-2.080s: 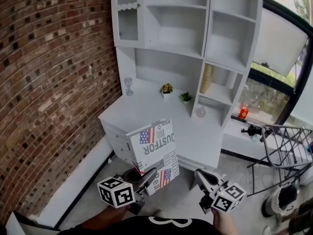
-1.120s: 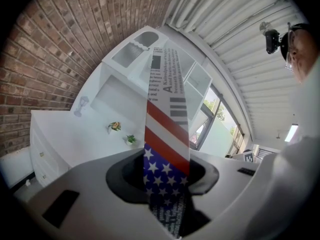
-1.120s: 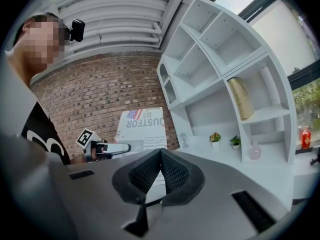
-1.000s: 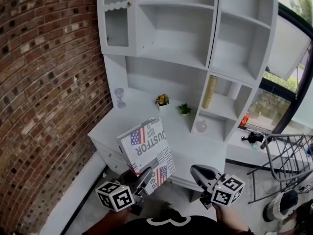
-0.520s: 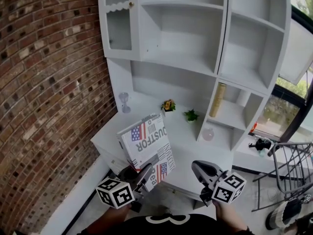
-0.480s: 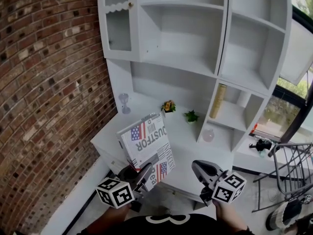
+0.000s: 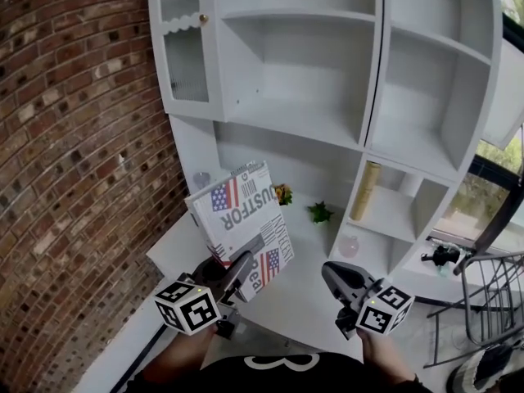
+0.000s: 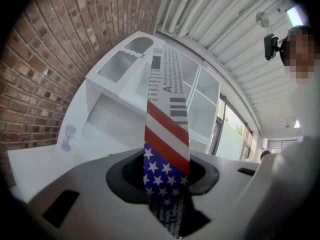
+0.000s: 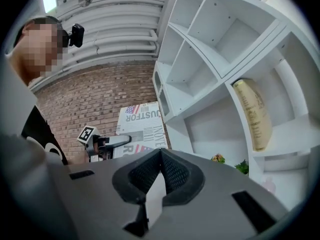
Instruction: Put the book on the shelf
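Flanking wall: brick wall (image 7: 74,137), down the whole left side, meets the white unit at its left edge.
Shelf unit: white shelf unit (image 7: 372,72), open cubbies above a flat counter (image 7: 303,289); ribbed-glass door (image 7: 184,56) at its upper left corner.
Goblet: clear goblet (image 8: 67,136) at the back left of the counter, upright; in the head view the book hides most of it.
Left gripper: left gripper (image 7: 244,262) clenched on the book's lower edge; its own view shows the flag-printed cover pinched between both pads.
Book: book (image 7: 237,207) in the air over the front left part of the counter, standing on edge and tilted, held below the open shelves and touching none. Cover shows a stars-and-stripes flag and large lettering turned sideways.
Flowering plant: small pot with yellow blooms (image 7: 283,193), back of the counter, just right of the book's top corner.
Green plant: small leafy pot (image 7: 320,213), near the flowering one, close to the upright divider.
Right gripper: right gripper (image 7: 333,272) over the counter's front edge, well apart from the book; pads pressed together with nothing between them.
Bottle: tall tan bottle (image 7: 365,191), upright, in the lower right cubby against its left wall.
Round glass piece: pale pinkish, rounded (image 7: 350,246), on the lowest right shelf below the bottle; what it is cannot be told.
Rack: wire drying rack (image 7: 491,293) on the floor beyond the unit's right edge.
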`<action>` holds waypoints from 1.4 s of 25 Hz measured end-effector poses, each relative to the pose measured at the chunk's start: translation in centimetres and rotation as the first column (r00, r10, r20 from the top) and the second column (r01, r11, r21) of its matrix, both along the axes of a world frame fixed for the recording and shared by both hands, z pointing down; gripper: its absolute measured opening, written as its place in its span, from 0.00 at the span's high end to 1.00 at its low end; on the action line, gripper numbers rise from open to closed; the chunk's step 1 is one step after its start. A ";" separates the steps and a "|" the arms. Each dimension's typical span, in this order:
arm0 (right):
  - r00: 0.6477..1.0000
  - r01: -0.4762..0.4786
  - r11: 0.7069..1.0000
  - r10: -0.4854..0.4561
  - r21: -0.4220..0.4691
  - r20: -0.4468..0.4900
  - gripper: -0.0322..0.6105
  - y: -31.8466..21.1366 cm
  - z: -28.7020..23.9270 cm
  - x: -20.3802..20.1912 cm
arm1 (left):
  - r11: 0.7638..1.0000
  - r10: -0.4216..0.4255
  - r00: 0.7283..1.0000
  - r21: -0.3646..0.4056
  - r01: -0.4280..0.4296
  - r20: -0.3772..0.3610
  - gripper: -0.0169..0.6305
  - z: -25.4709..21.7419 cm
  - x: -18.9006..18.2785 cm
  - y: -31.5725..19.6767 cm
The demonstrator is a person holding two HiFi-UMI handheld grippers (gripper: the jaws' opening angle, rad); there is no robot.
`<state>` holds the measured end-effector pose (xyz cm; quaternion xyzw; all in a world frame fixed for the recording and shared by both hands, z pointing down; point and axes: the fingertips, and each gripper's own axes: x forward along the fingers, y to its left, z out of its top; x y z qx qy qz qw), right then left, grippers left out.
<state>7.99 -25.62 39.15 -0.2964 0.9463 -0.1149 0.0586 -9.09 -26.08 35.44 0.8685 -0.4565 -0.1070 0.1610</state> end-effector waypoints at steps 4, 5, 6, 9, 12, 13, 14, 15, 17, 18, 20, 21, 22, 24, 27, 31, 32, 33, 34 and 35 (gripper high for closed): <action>1.000 0.007 1.000 -0.007 0.017 0.005 0.93 -2.3 -0.8 0.7 | 0.999 -0.004 1.000 0.050 0.004 0.002 0.74 -2.6 0.9 -2.8; 1.000 0.009 1.000 -0.010 0.022 0.007 0.93 -2.8 -1.0 0.9 | 0.998 -0.008 1.000 0.063 0.008 0.005 0.74 -3.3 1.1 -3.5; 1.000 0.012 1.000 -0.012 0.026 0.010 0.93 -3.3 -1.2 1.1 | 0.997 -0.013 1.000 0.077 0.013 0.012 0.74 -3.9 1.3 -4.1; 1.000 0.016 0.999 -0.017 0.036 0.019 0.93 -4.6 -1.6 1.7 | 0.993 -0.031 0.999 0.118 0.027 0.035 0.74 -5.9 1.7 -5.9; 1.000 0.016 0.999 -0.016 0.038 0.023 0.93 -5.4 -1.6 2.1 | 0.987 -0.044 0.997 0.157 0.034 0.057 0.74 -7.9 2.0 -7.2; 1.000 0.014 0.999 -0.015 0.038 0.024 0.93 -5.6 -1.5 2.3 | 0.985 -0.047 0.997 0.169 0.036 0.064 0.74 -8.6 2.1 -7.6; 1.000 0.011 0.999 -0.012 0.037 0.024 0.93 -5.7 -1.5 2.4 | 0.983 -0.050 0.996 0.182 0.037 0.069 0.74 -9.2 2.1 -7.9; 1.000 0.008 0.999 -0.009 0.037 0.025 0.93 -5.9 -1.4 2.6 | 0.980 -0.053 0.996 0.194 0.037 0.075 0.74 -9.8 2.2 -8.2; 1.000 0.000 0.999 -0.001 0.034 0.026 0.93 -6.1 -1.2 2.8 | 0.975 -0.058 0.994 0.218 0.038 0.089 0.74 -11.0 2.4 -8.7; 1.000 -0.004 0.999 0.003 0.033 0.027 0.93 -6.3 -1.1 2.8 | 0.973 -0.061 0.993 0.230 0.037 0.097 0.74 -11.5 2.4 -9.0; 1.000 -0.009 0.999 0.009 0.031 0.025 0.93 -6.5 -1.1 2.8 | 0.966 -0.065 0.992 0.255 0.035 0.111 0.74 -12.8 2.5 -9.8; 1.000 -0.012 0.999 0.011 0.030 0.022 0.93 -6.6 -1.1 2.8 | 0.963 -0.068 0.991 0.269 0.034 0.117 0.74 -13.4 2.5 -10.2; 1.000 -0.015 0.999 0.015 0.031 0.018 0.93 -6.7 -1.1 2.7 | 0.959 -0.071 0.990 0.281 0.033 0.123 0.74 -14.1 2.4 -10.7; 1.000 -0.024 0.999 0.023 0.034 0.012 0.93 -6.9 -1.3 2.5 | 0.954 -0.077 0.988 0.299 0.033 0.135 0.74 -15.3 2.3 -11.7; 0.999 -0.042 0.998 0.041 0.051 0.011 0.93 -7.1 -2.1 2.3 | 0.948 -0.077 0.986 0.318 0.027 0.146 0.74 -16.7 2.2 -13.1; 0.998 -0.066 0.995 0.066 0.075 0.007 0.93 -7.5 -3.4 2.2 | 0.943 -0.076 0.985 0.332 0.020 0.156 0.74 -18.3 2.0 -15.0; 0.997 -0.075 0.994 0.075 0.080 0.006 0.93 -7.7 -3.6 2.1 | 0.943 -0.076 0.984 0.334 0.019 0.161 0.74 -18.7 2.0 -15.6; 0.997 -0.083 0.993 0.083 0.084 0.007 0.93 -7.8 -3.7 2.1 | 0.943 -0.075 0.984 0.333 0.017 0.164 0.74 -18.9 1.9 -16.1; 0.996 -0.092 0.992 0.091 0.085 0.009 0.93 -7.9 -3.8 2.1 | 0.943 -0.074 0.983 0.331 0.015 0.167 0.74 -19.1 1.7 -16.6; 0.995 -0.101 0.991 0.100 0.084 0.011 0.93 -7.9 -3.7 2.1 | 0.944 -0.074 0.982 0.329 0.013 0.171 0.74 -19.2 1.5 -17.1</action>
